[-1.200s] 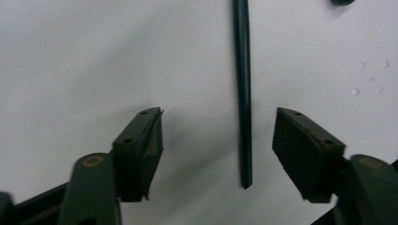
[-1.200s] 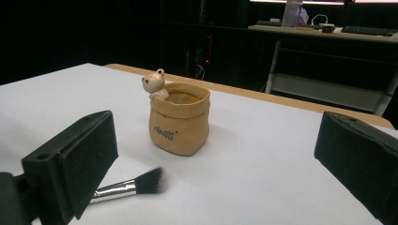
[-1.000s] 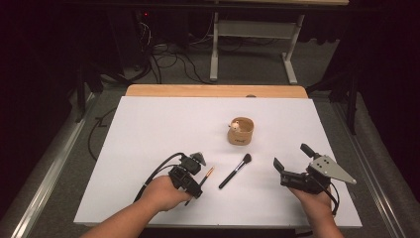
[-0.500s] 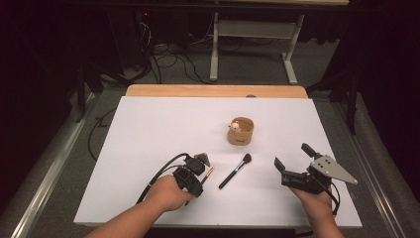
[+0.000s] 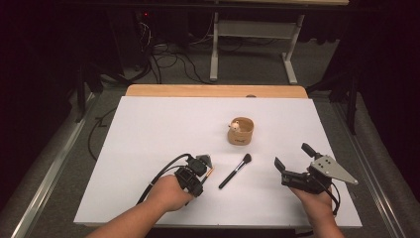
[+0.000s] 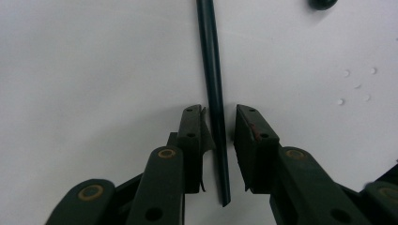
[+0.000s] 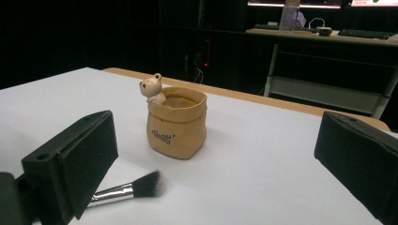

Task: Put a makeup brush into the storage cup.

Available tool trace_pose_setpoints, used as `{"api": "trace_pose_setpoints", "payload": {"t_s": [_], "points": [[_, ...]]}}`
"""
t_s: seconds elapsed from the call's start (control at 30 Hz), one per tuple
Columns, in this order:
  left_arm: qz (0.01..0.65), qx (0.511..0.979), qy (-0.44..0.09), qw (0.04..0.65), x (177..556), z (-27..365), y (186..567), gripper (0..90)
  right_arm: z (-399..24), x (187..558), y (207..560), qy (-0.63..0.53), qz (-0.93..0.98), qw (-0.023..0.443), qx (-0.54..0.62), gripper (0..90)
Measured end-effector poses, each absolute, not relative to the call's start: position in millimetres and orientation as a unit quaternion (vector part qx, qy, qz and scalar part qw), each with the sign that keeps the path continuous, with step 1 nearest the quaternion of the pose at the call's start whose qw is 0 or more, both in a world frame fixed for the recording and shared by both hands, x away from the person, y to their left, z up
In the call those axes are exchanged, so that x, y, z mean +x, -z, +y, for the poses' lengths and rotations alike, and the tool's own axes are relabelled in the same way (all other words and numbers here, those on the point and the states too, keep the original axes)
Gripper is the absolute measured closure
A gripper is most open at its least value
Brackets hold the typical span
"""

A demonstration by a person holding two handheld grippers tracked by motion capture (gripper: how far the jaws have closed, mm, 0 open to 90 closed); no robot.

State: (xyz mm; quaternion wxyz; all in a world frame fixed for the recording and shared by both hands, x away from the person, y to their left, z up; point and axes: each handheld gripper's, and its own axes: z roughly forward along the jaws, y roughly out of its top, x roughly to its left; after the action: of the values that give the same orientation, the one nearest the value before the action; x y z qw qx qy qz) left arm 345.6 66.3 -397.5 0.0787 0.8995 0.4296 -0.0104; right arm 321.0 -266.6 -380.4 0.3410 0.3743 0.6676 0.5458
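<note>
A slim dark pencil (image 6: 213, 84) with a copper end (image 5: 210, 172) lies on the white table (image 5: 163, 129). My left gripper (image 5: 200, 166) points down over it. In the left gripper view the pencil runs between the jaws of this gripper (image 6: 219, 112), which have just been closing. The left pad (image 6: 193, 136) is at the pencil, while a thin gap shows at the right pad (image 6: 248, 136). A makeup brush (image 5: 235, 171) (image 7: 133, 187) lies just right of it. My right gripper (image 5: 292, 155) is held open and has nothing in it, its pads (image 7: 75, 164) framing a tan bear pot (image 7: 177, 124) (image 5: 241, 131).
A wooden strip (image 5: 213, 90) borders the table's far edge. Beyond it are cables and a metal desk frame (image 5: 252, 44) on the floor. A small dark round shape (image 6: 321, 3) sits at the top edge of the left gripper view.
The left gripper's jaws have narrowed around the pencil, and the hand has edged slightly right. The right gripper, brush and pot have not moved.
</note>
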Motion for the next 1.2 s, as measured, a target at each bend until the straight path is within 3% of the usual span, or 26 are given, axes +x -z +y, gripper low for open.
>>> {"api": "trace_pose_setpoints", "payload": {"t_s": [1.2], "points": [[0.435,0.897,0.012,0.082,349.0,70.6,398.9,82.0,-265.8,319.7,379.1,-0.547,0.665,0.344,0.374,1.4]]}}
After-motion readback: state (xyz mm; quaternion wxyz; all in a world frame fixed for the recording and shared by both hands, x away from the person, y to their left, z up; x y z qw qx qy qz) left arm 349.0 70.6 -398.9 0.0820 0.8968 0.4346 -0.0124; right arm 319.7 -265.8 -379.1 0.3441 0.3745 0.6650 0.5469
